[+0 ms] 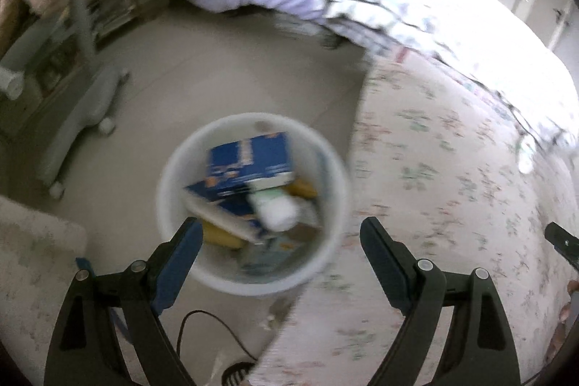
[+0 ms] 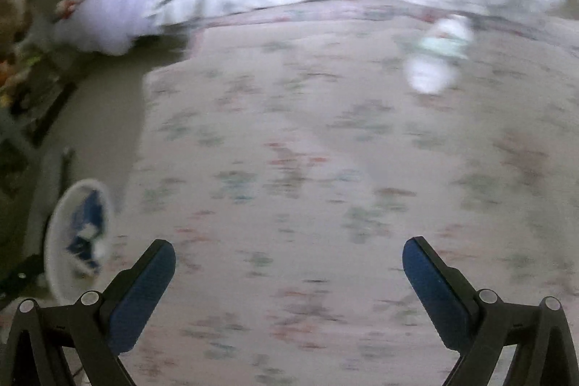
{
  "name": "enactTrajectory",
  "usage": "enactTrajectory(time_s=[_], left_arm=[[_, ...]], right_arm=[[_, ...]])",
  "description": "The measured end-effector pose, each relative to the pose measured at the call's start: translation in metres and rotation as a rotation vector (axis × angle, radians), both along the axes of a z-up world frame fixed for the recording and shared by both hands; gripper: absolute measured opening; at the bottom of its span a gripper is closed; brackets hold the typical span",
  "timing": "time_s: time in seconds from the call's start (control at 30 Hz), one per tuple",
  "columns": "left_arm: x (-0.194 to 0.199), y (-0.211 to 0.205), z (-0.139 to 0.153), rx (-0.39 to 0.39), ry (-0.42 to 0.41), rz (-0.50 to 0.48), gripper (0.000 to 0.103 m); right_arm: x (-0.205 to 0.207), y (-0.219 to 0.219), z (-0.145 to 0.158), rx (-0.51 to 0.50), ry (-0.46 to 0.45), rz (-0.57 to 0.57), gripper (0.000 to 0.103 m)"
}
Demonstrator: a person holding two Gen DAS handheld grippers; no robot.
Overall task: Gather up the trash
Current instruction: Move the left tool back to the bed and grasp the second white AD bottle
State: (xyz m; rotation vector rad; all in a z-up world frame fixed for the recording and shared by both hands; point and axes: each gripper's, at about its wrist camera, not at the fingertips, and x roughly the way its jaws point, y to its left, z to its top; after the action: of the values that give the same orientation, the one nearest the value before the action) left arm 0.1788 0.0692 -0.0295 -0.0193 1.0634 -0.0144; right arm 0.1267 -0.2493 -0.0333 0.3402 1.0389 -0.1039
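Left gripper (image 1: 280, 234): it is hanging over the white bin (image 1: 253, 203), jaws standing wide apart with nothing between the pads; the bin's rim is sitting just ahead of and between the two tips.

Right gripper (image 2: 289, 257): it is pointing down at the floral bedspread (image 2: 325, 169), jaws spread wide and carrying nothing.

Bin contents: blue cartons (image 1: 249, 161) and a white bottle (image 1: 277, 210) are lying inside, below the left jaws, so the bin is already looking well filled.

Next piece of trash: a pale bottle (image 2: 436, 55), white with a greenish band, is lying on the bedspread far ahead of the right jaws and off toward the right-hand finger. The left wrist view is picking up what is likely the same bottle (image 1: 524, 156), well off to the right of its jaws.

How it will handle: blur is hiding detail, but it is looking like an empty plastic bottle, so probably light, smooth, a bit squashy and keen to roll on soft bedding.

Where to take hold: across the middle of the body, jaws straddling its width, closing gently so it is not squirting out.

Risk: the soft cover is likely to give under the tips, nudging the bottle away.
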Motion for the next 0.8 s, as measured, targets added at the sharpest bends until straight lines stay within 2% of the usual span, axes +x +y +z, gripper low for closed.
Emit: enactTrajectory(time_s=[0.17,0.3,0.47,0.6,0.7,0.8], left_arm=[[-0.004,-0.051,0.002,0.014,-0.014,-0.089,0.090],[-0.009,-0.086,0.004,0.027,-0.035,-0.139,0.090],[-0.009,-0.135,0.009,0.104,-0.075,-0.227,0.090],[-0.008,-0.175,0.011,0.151,-0.095,-0.323,0.090],[-0.004,-0.207,0.007,0.170,-0.078,-0.384,0.090],[0.003,-0.246,0.002,0.176,-0.054,-0.453,0.090]], right_arm=[[-0.017,-0.042,0.006,-0.066,0.013,-0.051,0.103],[-0.029,-0.074,0.005,-0.070,0.022,-0.084,0.103],[-0.035,-0.099,0.003,-0.123,0.033,-0.126,0.103],[-0.041,-0.125,0.007,-0.083,0.026,-0.126,0.103],[-0.047,-0.146,0.004,-0.106,0.040,-0.168,0.103],[-0.051,-0.167,-0.003,-0.063,0.064,-0.203,0.103]])
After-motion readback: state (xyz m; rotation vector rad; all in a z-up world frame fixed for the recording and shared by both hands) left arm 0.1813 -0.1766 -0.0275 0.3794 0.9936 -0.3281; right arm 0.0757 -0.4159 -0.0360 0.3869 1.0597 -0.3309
